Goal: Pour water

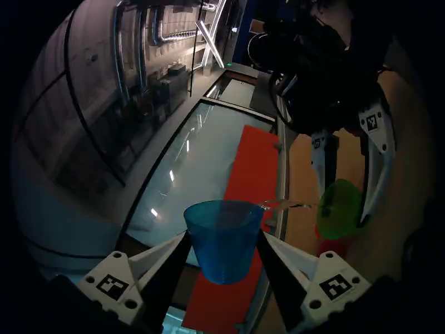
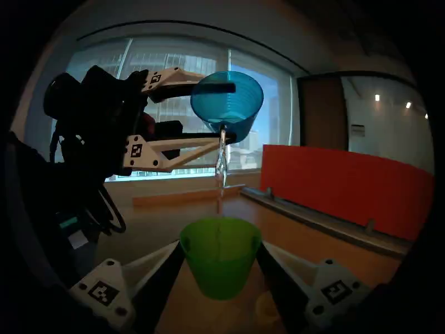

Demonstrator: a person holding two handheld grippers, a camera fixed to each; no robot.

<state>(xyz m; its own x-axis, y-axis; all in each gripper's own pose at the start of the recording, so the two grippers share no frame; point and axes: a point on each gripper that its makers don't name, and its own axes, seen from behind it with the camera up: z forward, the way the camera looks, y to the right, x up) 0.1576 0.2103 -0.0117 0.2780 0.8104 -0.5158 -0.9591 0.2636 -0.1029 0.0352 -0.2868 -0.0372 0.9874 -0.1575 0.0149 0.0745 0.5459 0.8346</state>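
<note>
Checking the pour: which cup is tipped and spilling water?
The blue cup in the left gripper is tilted, water streaming from its rim; the green cup stands upright below, catching it.

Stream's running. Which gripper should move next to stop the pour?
Left. The left gripper clamps the tipped blue cup feeding the stream; the right gripper just holds the green cup upright underneath.

A yellowish thing (image 2: 268, 313) below the green cup (image 2: 219, 261) is unidentifiable.

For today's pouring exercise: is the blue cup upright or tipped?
Tipped. The blue cup leans over, a water stream falling from its rim into the green cup.
</note>
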